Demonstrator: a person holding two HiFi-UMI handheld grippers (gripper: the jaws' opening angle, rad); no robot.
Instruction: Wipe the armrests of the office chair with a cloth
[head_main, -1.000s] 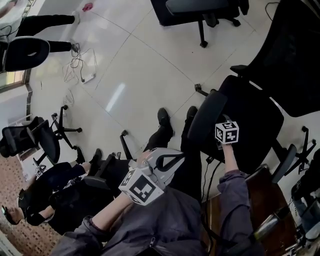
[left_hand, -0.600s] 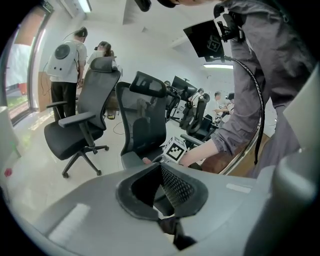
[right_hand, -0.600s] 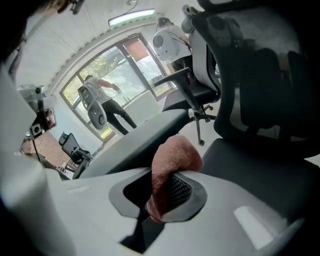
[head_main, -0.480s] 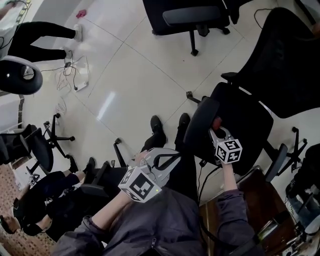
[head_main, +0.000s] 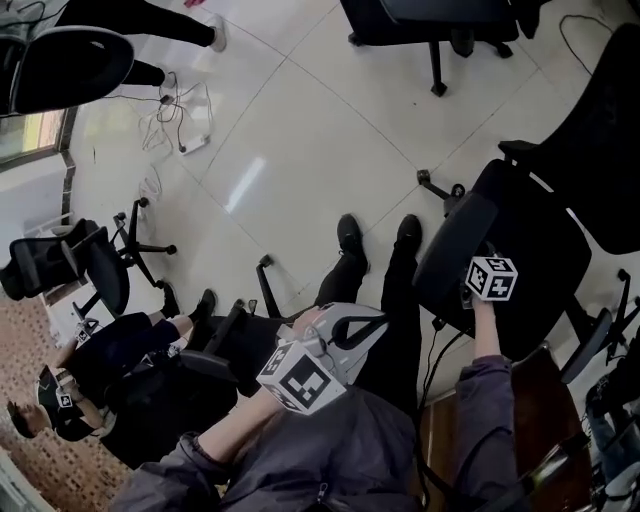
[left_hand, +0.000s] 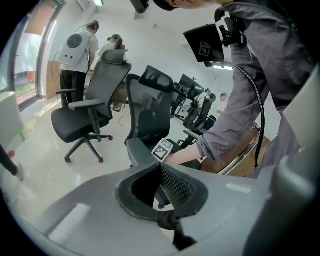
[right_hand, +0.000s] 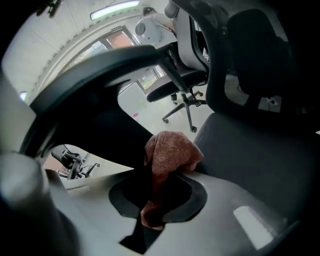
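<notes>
The black office chair (head_main: 535, 250) stands at the right of the head view, its left armrest (head_main: 452, 245) nearest me. My right gripper (head_main: 480, 265) sits against that armrest, shut on a reddish-brown cloth (right_hand: 169, 156). In the right gripper view the cloth bunches out of the right gripper (right_hand: 155, 196), under the dark armrest (right_hand: 95, 70) and beside the seat (right_hand: 260, 150). My left gripper (head_main: 335, 328) is held over my lap, away from the chair. The left gripper (left_hand: 165, 202) has its jaws together with nothing between them.
Other black office chairs (head_main: 440, 20) (head_main: 95, 265) stand around on the white tiled floor (head_main: 300, 130). Cables (head_main: 175, 110) lie at the top left near a person's legs (head_main: 150, 18). A seated person (head_main: 110, 360) is at the lower left. A brown desk edge (head_main: 545, 400) is at the lower right.
My right gripper has drawn back along the armrest and then slid forward again with the cloth. My head view has shifted. The left gripper stays over my lap.
</notes>
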